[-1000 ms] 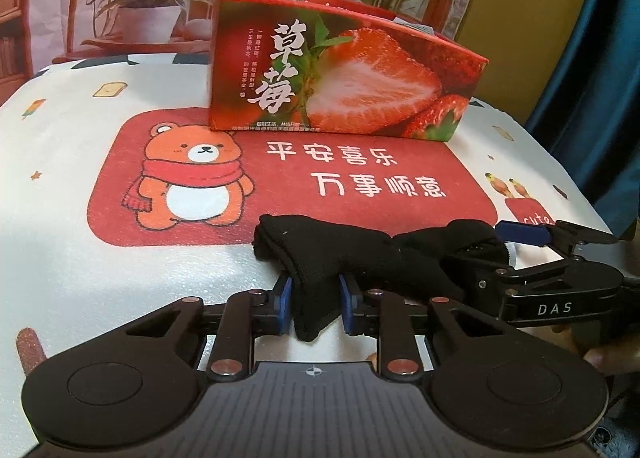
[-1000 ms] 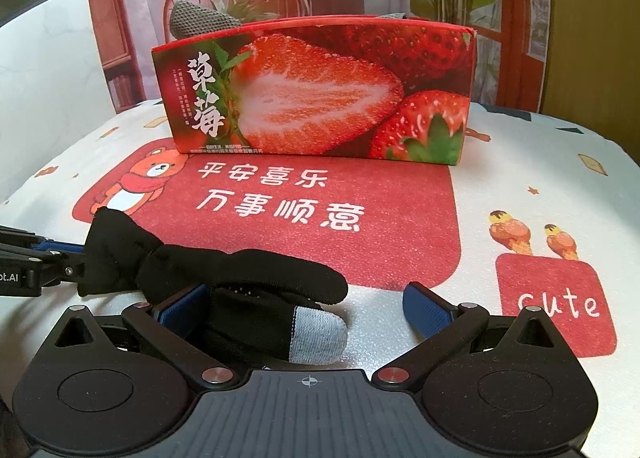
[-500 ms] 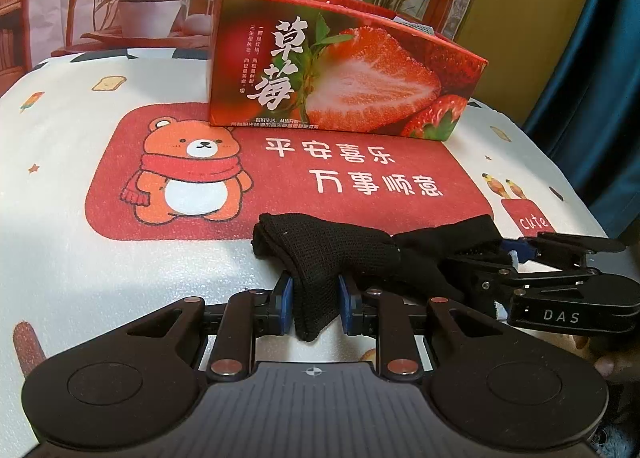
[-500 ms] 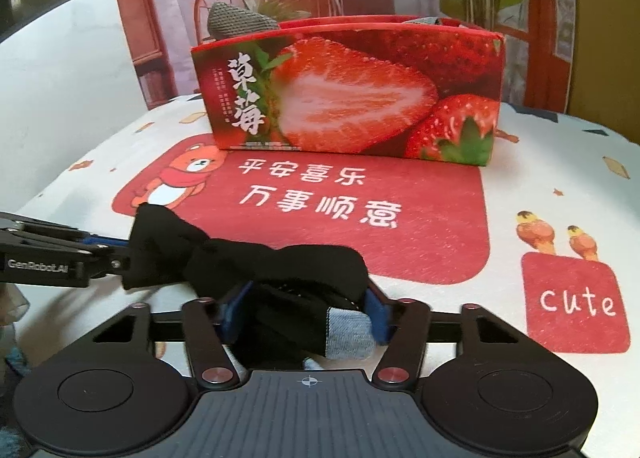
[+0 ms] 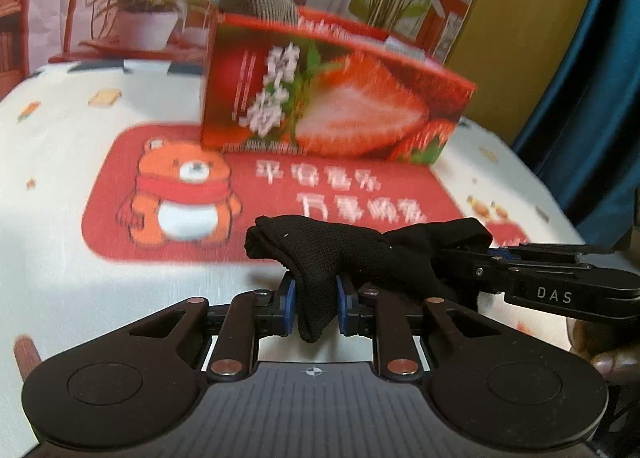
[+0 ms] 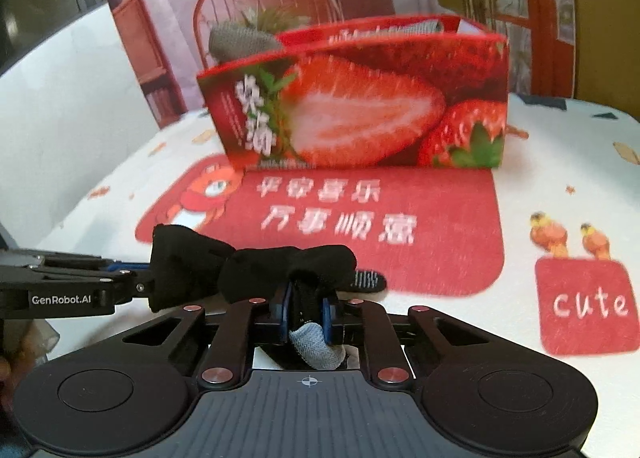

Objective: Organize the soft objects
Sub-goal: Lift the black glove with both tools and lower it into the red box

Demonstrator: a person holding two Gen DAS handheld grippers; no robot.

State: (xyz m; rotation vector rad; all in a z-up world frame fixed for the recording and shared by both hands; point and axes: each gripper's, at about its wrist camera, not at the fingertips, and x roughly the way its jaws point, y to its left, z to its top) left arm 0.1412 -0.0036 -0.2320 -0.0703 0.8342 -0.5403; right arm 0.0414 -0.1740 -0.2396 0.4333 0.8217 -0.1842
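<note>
Both tongs grip one black glove (image 5: pixel 320 254) stretched between them above the desk (image 5: pixel 52 217): left tongs (image 5: pixel 315 300) clenched on its cuff, right tongs (image 6: pixel 306 312) clamped on the grey-tipped fingers, strawberry box (image 6: pixel 360 105) behind.

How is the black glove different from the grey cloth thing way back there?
The black glove is clamped between both grippers above the tablecloth; the grey cloth pokes out of the strawberry box. The glove is black with a pale grey fingertip; the cloth is grey all over. The glove is stretched sideways; the cloth is bunched up. Both are soft fabric.
</note>
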